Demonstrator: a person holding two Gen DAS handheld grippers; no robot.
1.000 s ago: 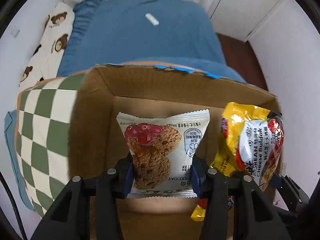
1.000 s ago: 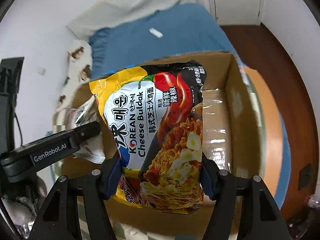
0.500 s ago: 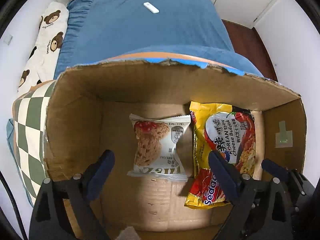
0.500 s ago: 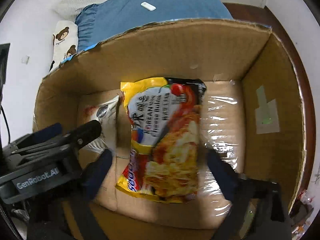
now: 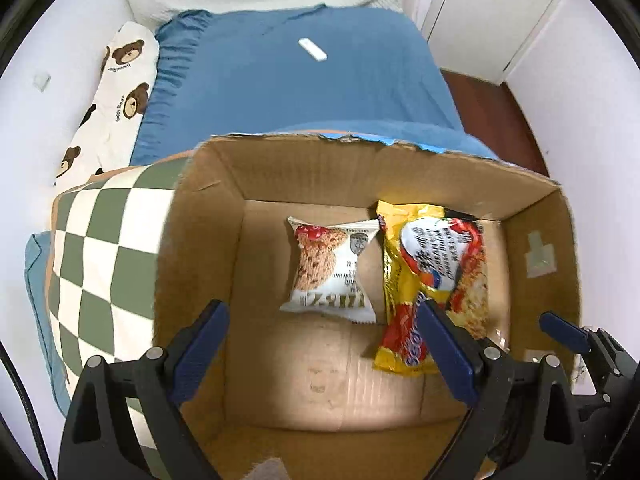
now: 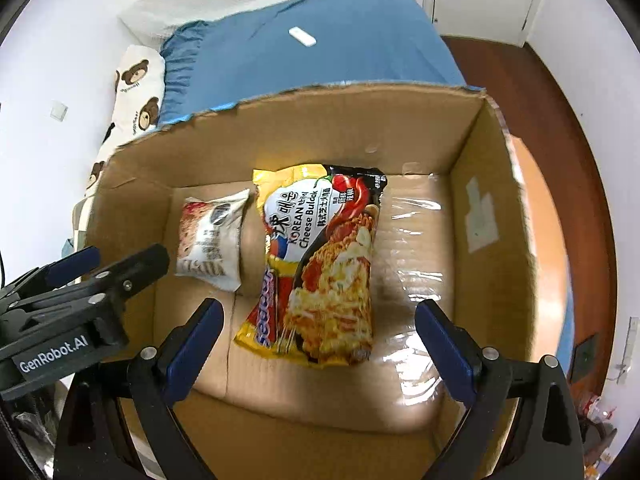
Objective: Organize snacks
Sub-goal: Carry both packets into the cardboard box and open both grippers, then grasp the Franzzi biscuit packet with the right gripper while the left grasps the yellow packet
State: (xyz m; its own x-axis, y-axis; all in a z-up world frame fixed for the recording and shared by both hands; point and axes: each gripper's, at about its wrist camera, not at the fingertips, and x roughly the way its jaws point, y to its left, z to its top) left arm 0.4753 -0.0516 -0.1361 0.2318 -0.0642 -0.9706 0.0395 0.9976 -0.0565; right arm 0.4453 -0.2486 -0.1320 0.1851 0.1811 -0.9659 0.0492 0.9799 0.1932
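Observation:
A white oat cookie packet [image 5: 330, 268] lies flat on the floor of a cardboard box [image 5: 200, 248], and a yellow and black Korean Cheese Buldak noodle packet [image 5: 434, 280] lies right beside it. My left gripper [image 5: 320, 340] is open and empty above the box's near side. In the right wrist view the noodle packet [image 6: 320, 264] and the cookie packet [image 6: 212, 240] lie side by side in the box [image 6: 480, 208]. My right gripper [image 6: 316, 340] is open and empty above the noodle packet's near end.
The box sits on a green and white checked cloth [image 5: 104, 248]. Behind it is a bed with a blue sheet [image 5: 296, 92], a bear-print pillow [image 5: 116, 92] and a small white object [image 5: 312, 49]. Wooden floor [image 6: 568, 128] lies to the right.
Both grippers opened and let go of their packets, which now lie on the box floor. Both grippers have drawn back and up from the box.

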